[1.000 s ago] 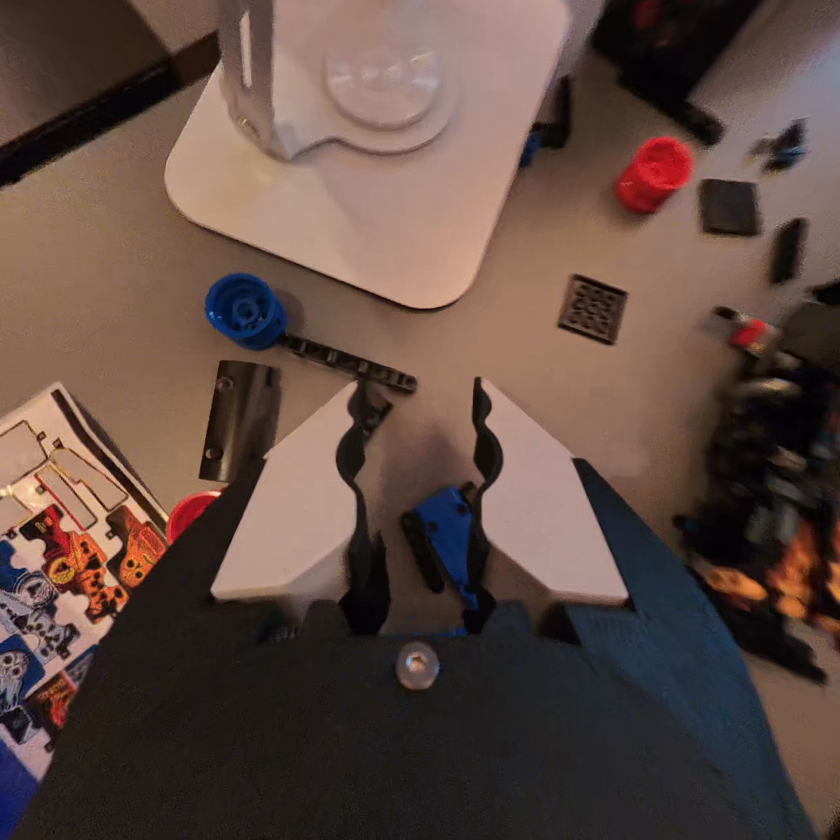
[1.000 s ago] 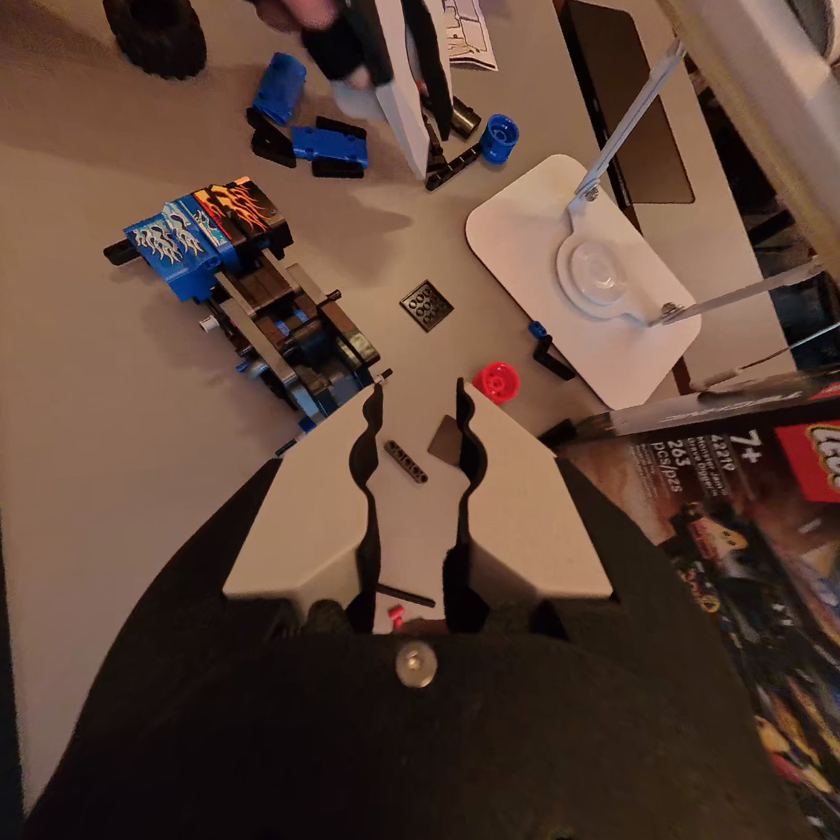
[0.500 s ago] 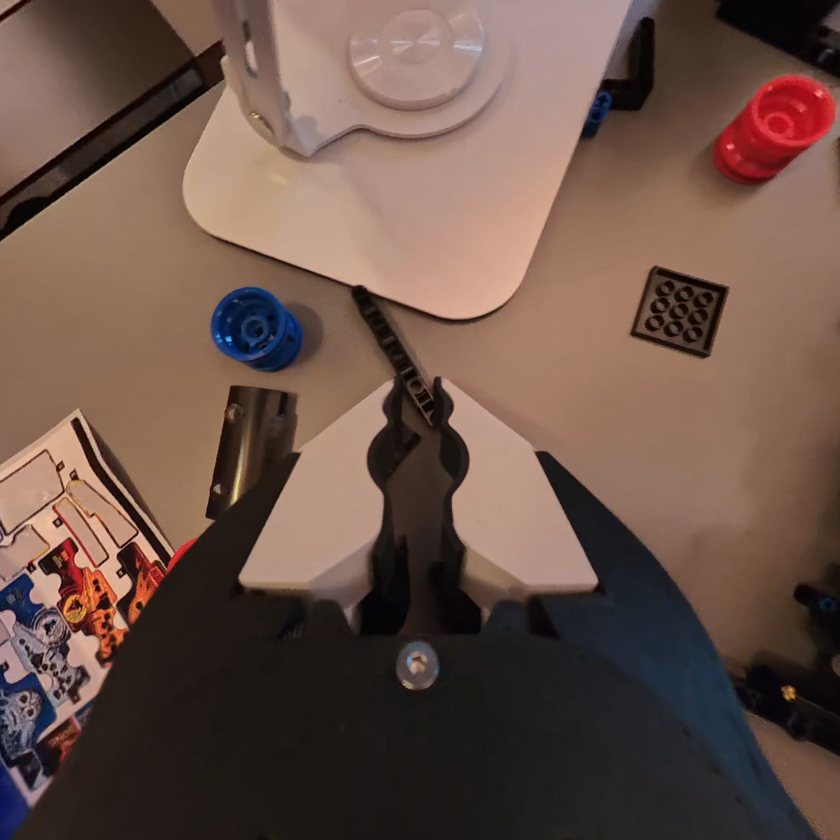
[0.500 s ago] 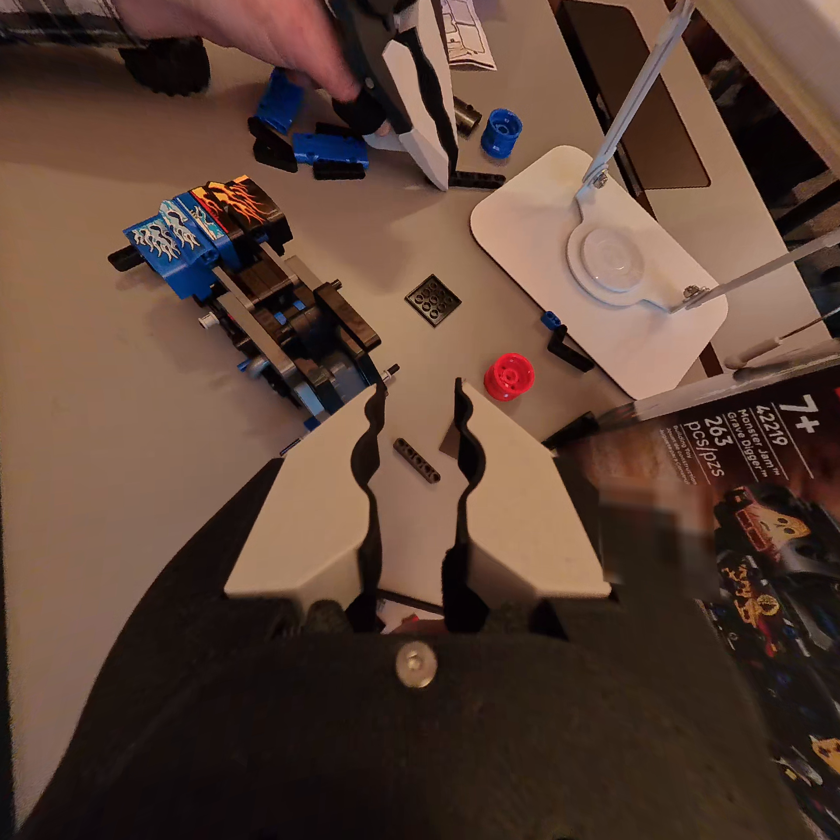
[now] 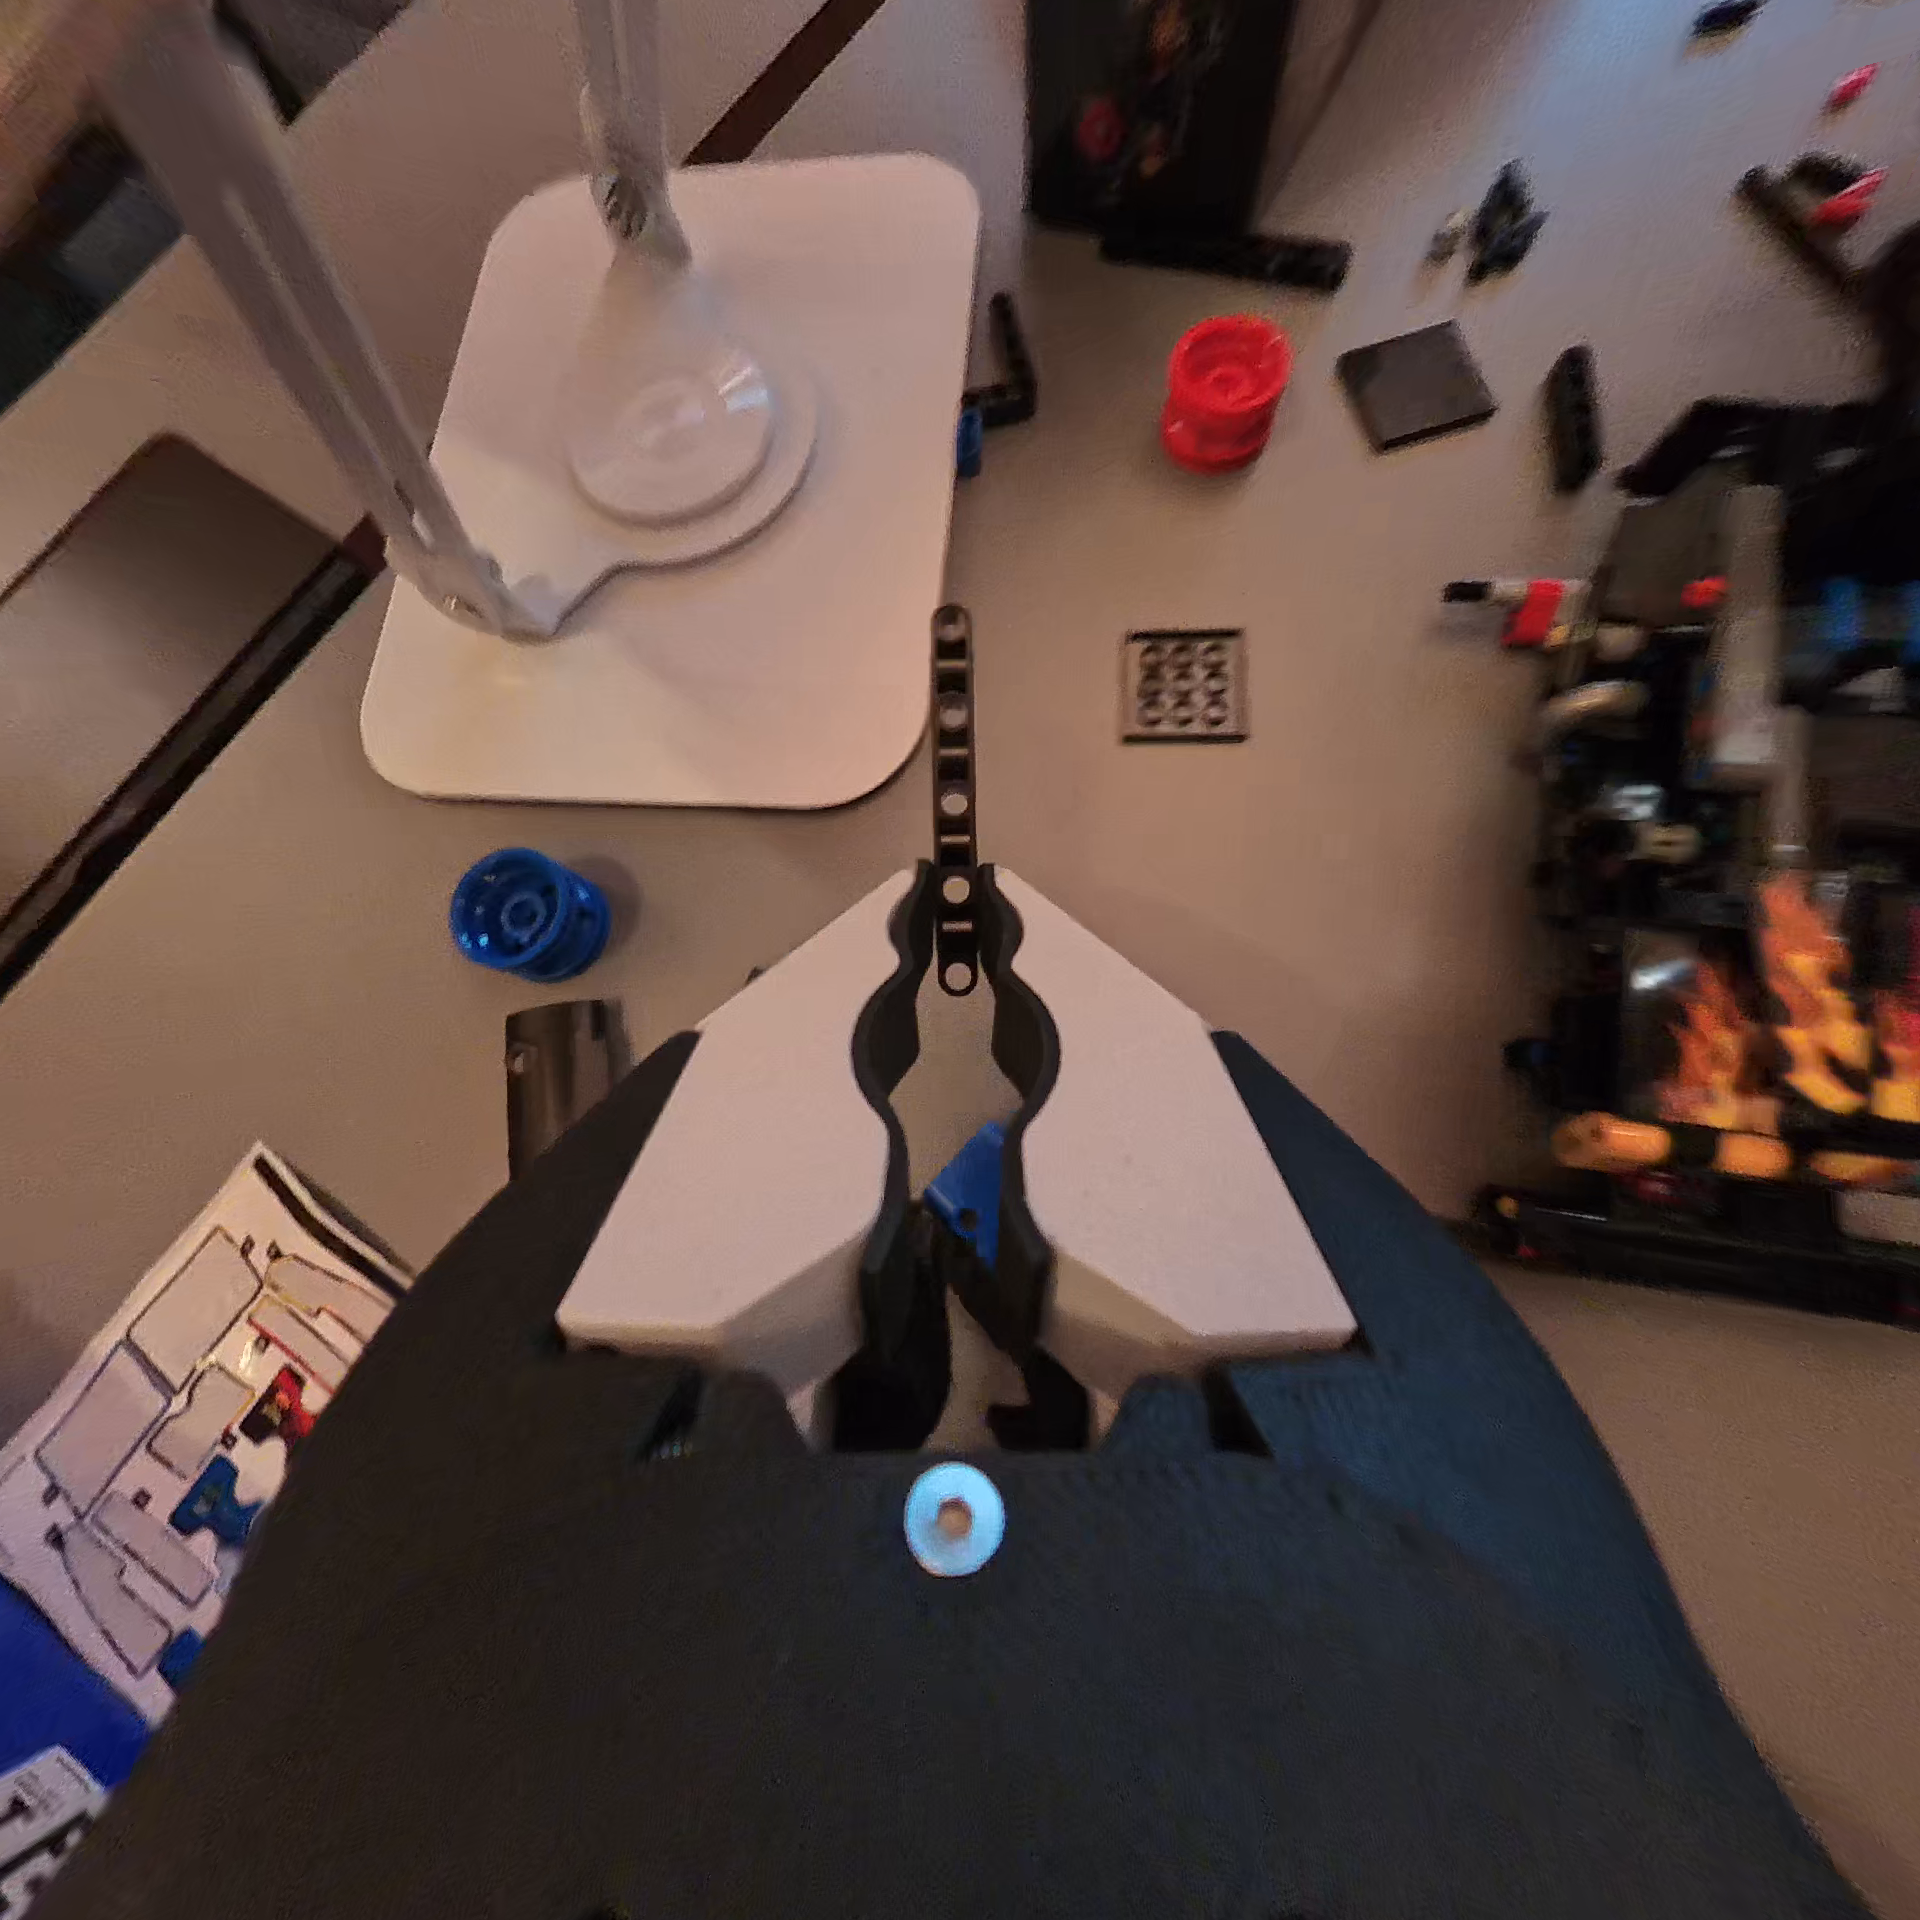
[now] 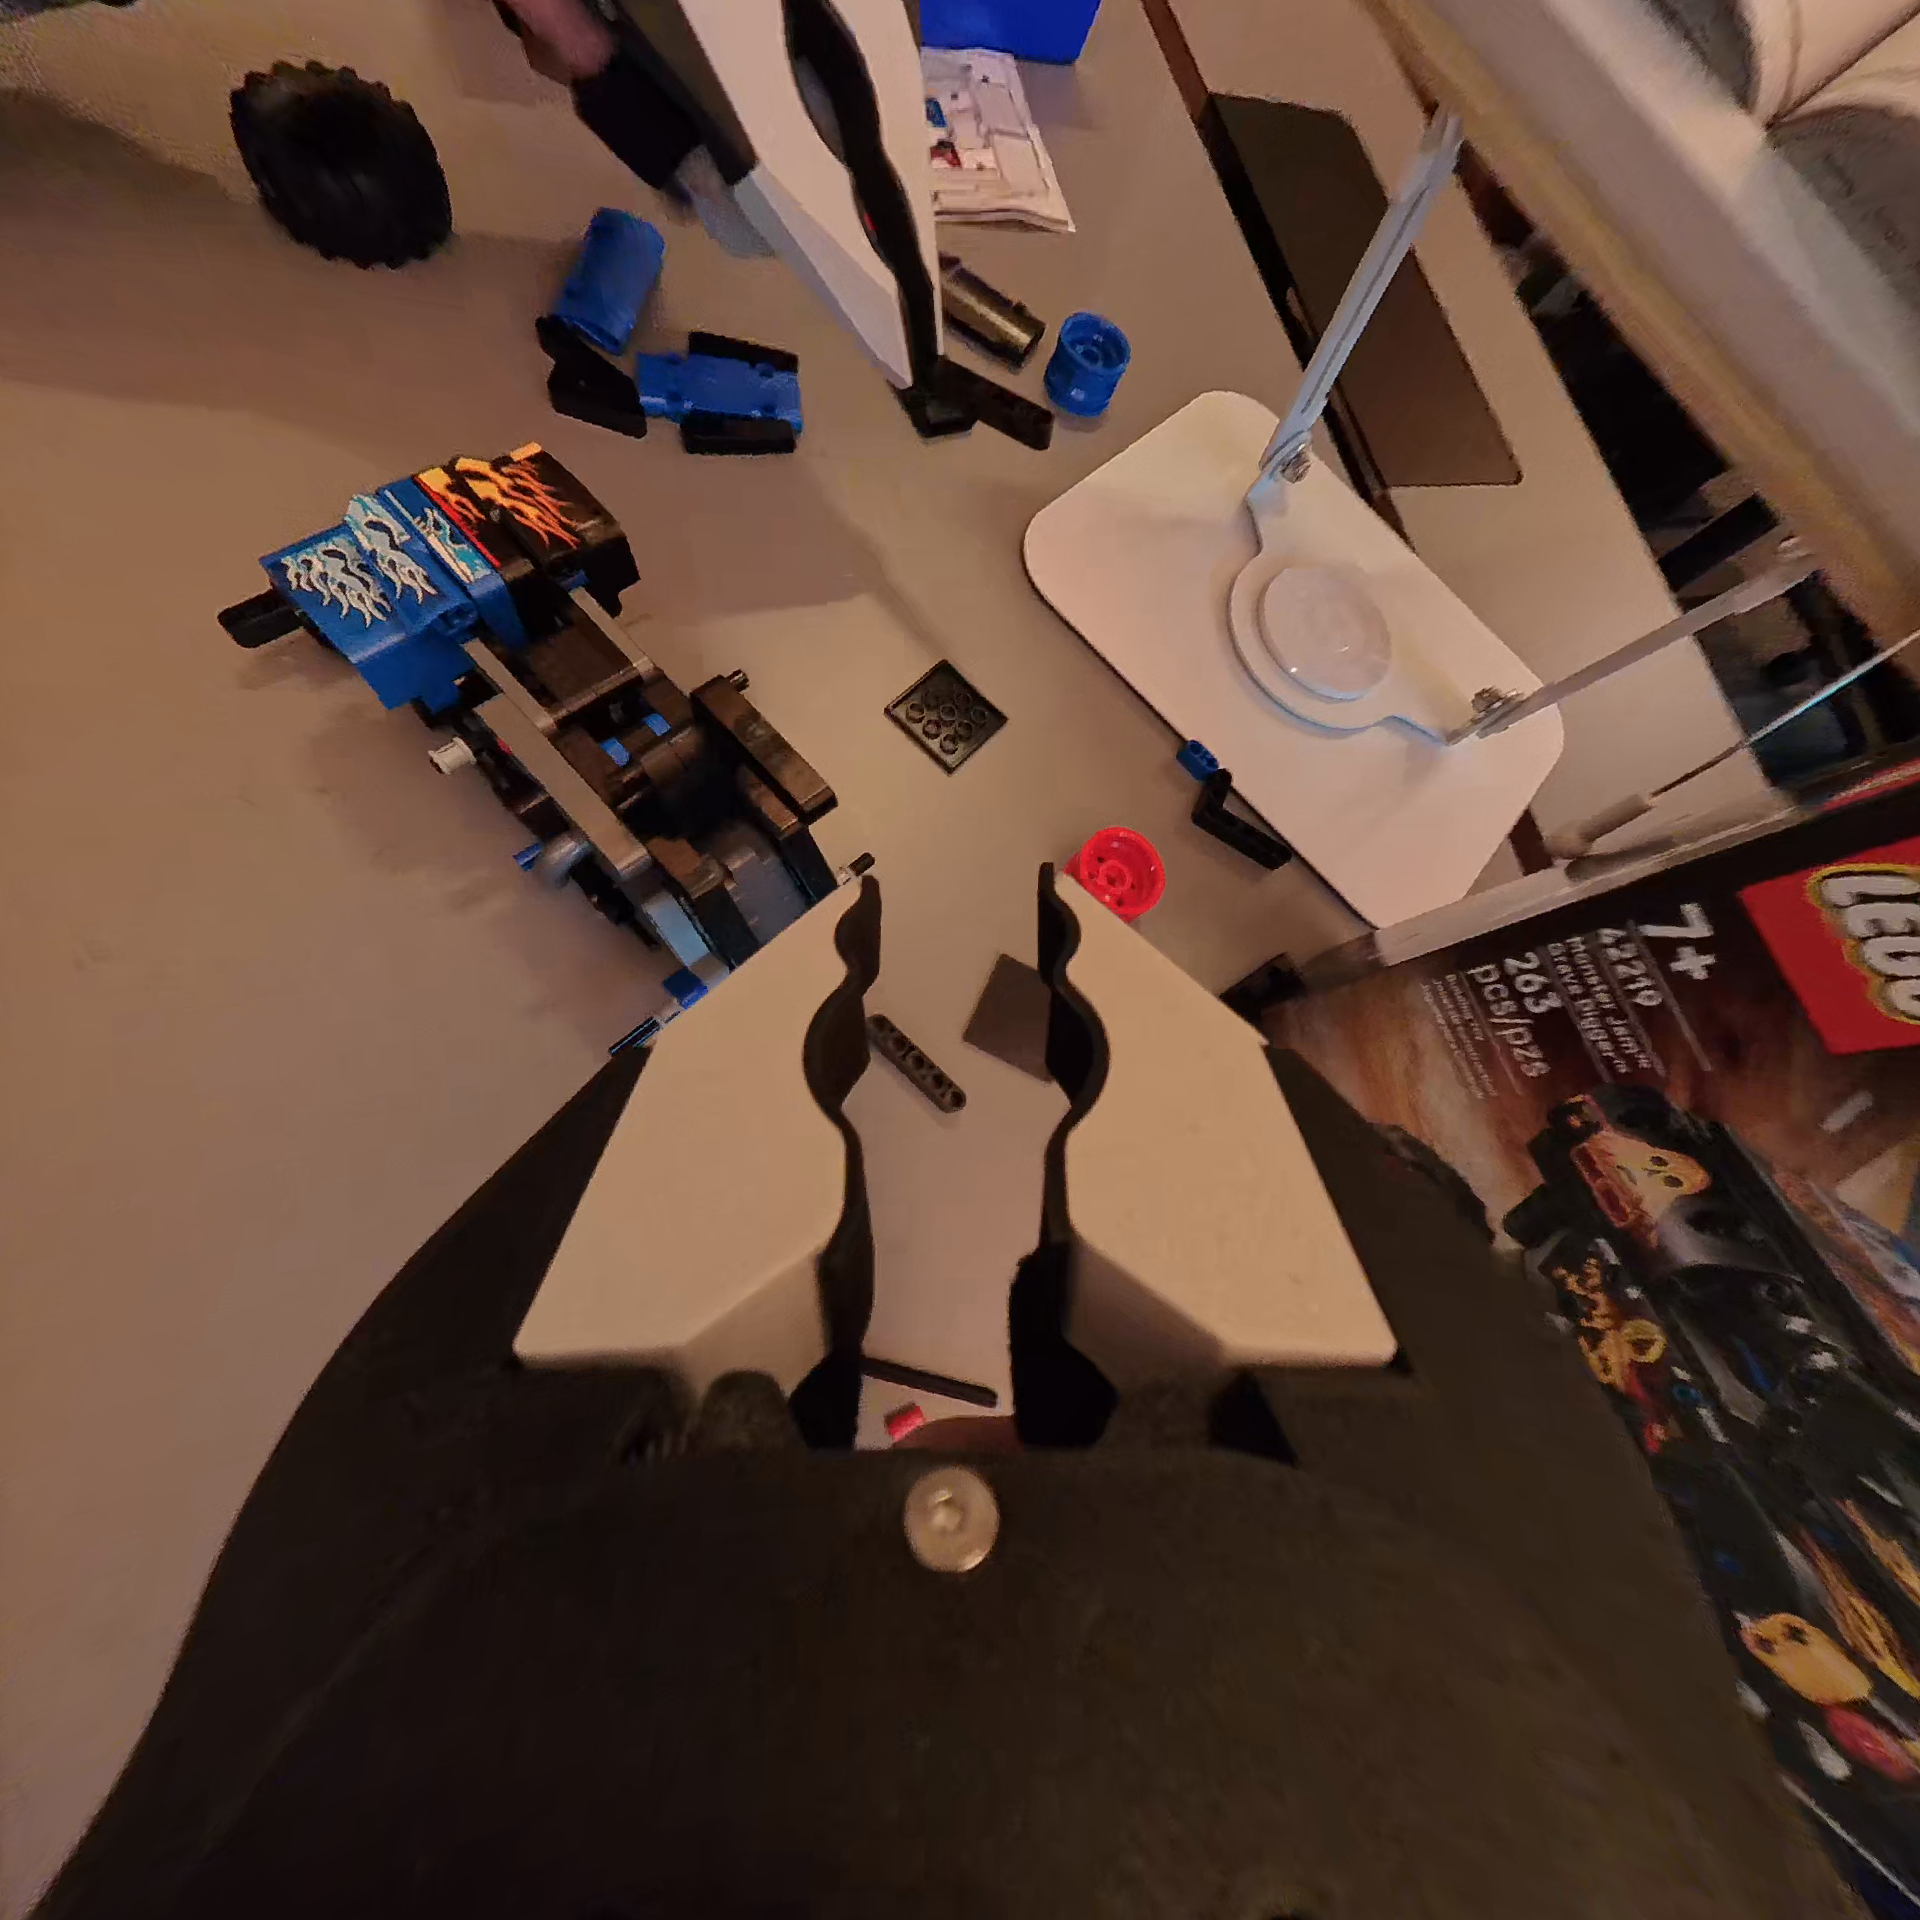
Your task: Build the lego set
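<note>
My left gripper (image 5: 956,883) is shut on a long thin black beam with holes (image 5: 953,727). Both pads press its near end, and it sticks straight out ahead over the table. In the right wrist view the left gripper (image 6: 914,353) shows at the top, with the beam (image 6: 982,405) at its tip. My right gripper (image 6: 956,894) is open and empty. It hovers over a short black beam (image 6: 914,1060) and a dark tile (image 6: 1008,1018) that lie on the table. The partly built truck (image 6: 540,665) lies left of it and also shows in the left wrist view (image 5: 1766,883).
A white lamp base (image 5: 727,675) stands ahead. A blue hub (image 5: 530,914), a red hub (image 5: 1226,395), a dark square plate (image 5: 1184,686) and a sticker sheet (image 5: 156,1403) lie around. The set's box (image 6: 1662,1143), a black tyre (image 6: 338,166) and blue panels (image 6: 717,384) lie nearby. There is about 20 cm between the tips of the two grippers.
My left gripper's pads closed on the long black beam that lay on the table and lifted it, so it now points straight ahead. The right gripper stayed open and hardly moved.
</note>
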Tool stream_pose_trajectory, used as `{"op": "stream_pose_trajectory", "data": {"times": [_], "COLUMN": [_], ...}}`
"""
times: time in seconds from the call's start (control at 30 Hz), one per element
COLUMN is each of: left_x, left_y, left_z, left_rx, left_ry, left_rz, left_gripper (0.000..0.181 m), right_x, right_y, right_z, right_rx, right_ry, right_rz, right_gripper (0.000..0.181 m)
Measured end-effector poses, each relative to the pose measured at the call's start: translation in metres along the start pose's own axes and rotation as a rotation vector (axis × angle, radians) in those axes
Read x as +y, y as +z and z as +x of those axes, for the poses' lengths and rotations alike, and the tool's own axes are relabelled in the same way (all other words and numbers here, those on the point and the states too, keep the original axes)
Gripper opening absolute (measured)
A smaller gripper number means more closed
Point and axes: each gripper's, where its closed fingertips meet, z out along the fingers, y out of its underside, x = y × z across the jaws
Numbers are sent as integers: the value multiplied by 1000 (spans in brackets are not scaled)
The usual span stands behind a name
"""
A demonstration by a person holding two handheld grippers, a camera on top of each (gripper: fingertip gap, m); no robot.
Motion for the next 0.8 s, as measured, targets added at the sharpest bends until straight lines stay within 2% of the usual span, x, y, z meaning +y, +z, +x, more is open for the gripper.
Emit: {"op": "stream_pose_trajectory", "data": {"times": [0.1, 0.2, 0.33, 0.47, 0.6, 0.73, 0.8], "left_x": [-17, -37, -70, -81, -85, -86, -85], "left_y": [-14, -30, -53, -61, -64, -67, -68], "left_z": [14, 42, 92, 138, 178, 200, 205], "left_rx": [50, 164, 349, 477, 585, 649, 678], "left_ry": [6, 12, -2, 22, 19, -2, -23], "left_rz": [56, 111, 201, 201, 199, 211, 216], "left_gripper": [6, 6, 5, 5, 6, 6, 6], "right_x": [-12, -34, -59, -74, -67, -54, -48], "right_y": [-10, -22, -33, -37, -28, -25, -28], "right_z": [4, 2, -17, -39, -63, -79, -86], "right_rx": [63, 166, 275, 369, 362, 330, 305], "right_ry": [-51, -189, -399, -579, -688, -716, -700], "right_rz": [27, 78, 115, 116, 58, 18, 1], "right_gripper": [29, 32, 38, 38, 38, 17, 13]}}
